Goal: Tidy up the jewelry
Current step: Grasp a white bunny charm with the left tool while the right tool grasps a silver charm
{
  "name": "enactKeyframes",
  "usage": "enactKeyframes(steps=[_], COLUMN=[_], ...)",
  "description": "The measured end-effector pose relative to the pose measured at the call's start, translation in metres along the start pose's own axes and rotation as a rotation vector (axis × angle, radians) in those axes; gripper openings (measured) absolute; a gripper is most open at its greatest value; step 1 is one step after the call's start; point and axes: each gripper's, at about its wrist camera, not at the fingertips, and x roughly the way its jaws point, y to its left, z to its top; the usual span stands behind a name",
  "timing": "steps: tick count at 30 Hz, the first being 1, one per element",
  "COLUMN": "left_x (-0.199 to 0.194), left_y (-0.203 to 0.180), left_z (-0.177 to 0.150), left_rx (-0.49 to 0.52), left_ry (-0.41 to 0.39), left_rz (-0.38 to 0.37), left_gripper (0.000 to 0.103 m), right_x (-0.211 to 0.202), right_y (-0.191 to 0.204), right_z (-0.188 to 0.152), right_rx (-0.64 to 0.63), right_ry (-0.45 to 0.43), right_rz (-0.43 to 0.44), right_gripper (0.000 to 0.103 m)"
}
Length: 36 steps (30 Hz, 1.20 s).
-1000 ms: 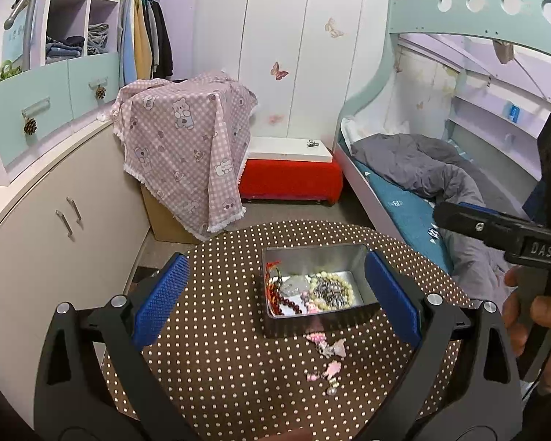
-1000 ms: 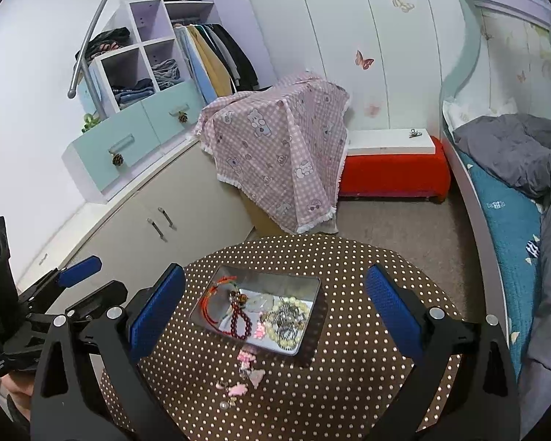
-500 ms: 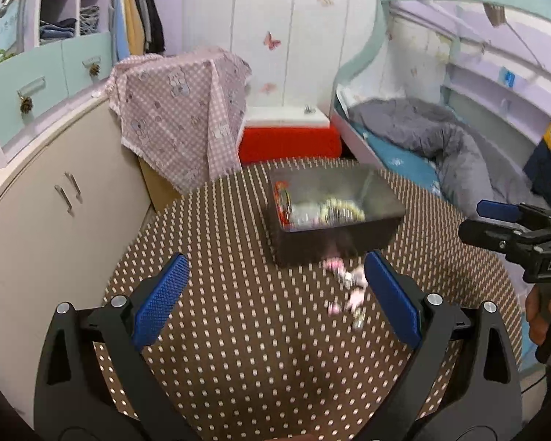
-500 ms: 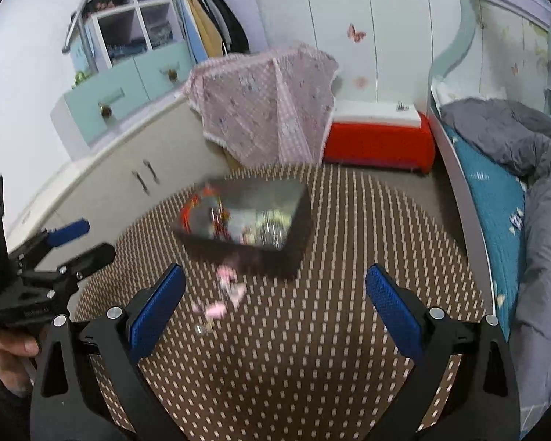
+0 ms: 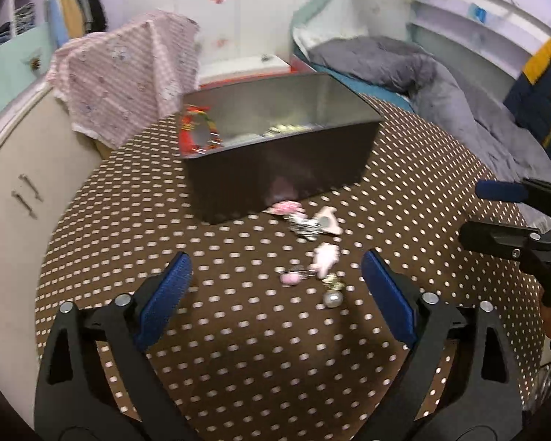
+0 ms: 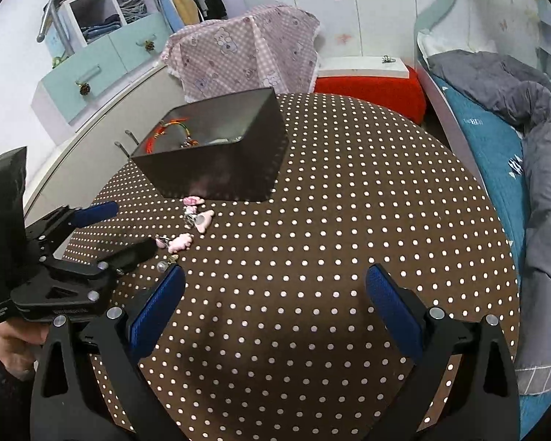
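A dark metal box [image 5: 283,147] [image 6: 216,154] stands on a round brown polka-dot table [image 5: 238,349] [image 6: 349,257]; red cord bracelets [image 5: 196,130] and beads lie inside. Loose pink hair clips [image 5: 323,259] [image 6: 180,243], a silver piece [image 5: 308,226] and a pearl earring [image 5: 332,298] lie on the cloth in front of the box. My left gripper [image 5: 277,305] [image 6: 125,231] is open and empty, low over the table, just short of the loose pieces. My right gripper [image 6: 275,308] [image 5: 492,213] is open and empty to their right.
A white cabinet [image 6: 92,139] lines the left side, with a pink checked cloth [image 6: 246,51] draped behind the table. A red bench [image 6: 367,92] and a bed with a grey duvet [image 6: 514,84] lie beyond and to the right.
Both grippers have dropped from high above the table to just over it and moved closer to the box and loose jewelry. Both stay open.
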Motion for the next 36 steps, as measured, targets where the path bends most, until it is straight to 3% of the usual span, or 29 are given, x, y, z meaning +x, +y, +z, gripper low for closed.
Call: enactKeyframes(steps=[1,4,9,25,26,27,29,32,34,36], left_x=[0.006,0.020,0.015,-0.009,-0.010,-0.009,-0.013,-0.014,-0.016,-0.018], left_y=[-0.003,-0.004,0.010,0.047,0.047,0.048,0.051,0.062,0.066,0.069], left_z=[0.001,0.001,-0.002,-0.035,-0.035,-0.035,-0.036,-0.040,-0.043,-0.047], left_rx=[0.008,-0.002,-0.054,-0.163,-0.160,-0.157,-0.171,-0.221,-0.235,-0.247], left_ry=[0.020,0.071,0.063,0.037,0.037,0.037,0.015,0.011,0.004,0.001], left_rz=[-0.009,-0.037,-0.079,-0.030,-0.029,-0.029,0.019,-0.008,0.010,0.014], left_gripper=[0.082,0.047,0.018,0.019,0.023,0.043,0.068,0.069,0.069,0.069], right_x=[0.000,0.003,0.011,0.060,0.062,0.062,0.065,0.066,0.069,0.075], right_y=[0.000,0.002,0.011,0.092,0.094,0.095,0.099,0.103,0.109,0.115], right_z=[0.000,0.002,0.000,-0.005,-0.006,-0.007,-0.007,-0.007,-0.007,-0.006], right_rx=[0.001,-0.005,-0.027,-0.289,-0.294,-0.298,-0.320,-0.352,-0.378,-0.412], right_ry=[0.001,0.004,0.017,0.073,0.076,0.078,0.080,0.075,0.078,0.075], right_rz=[0.002,0.002,0.008,0.087,0.092,0.097,0.091,0.105,0.119,0.119], right_gripper=[0.095,0.095,0.095,0.092,0.092,0.092,0.092,0.087,0.074,0.068])
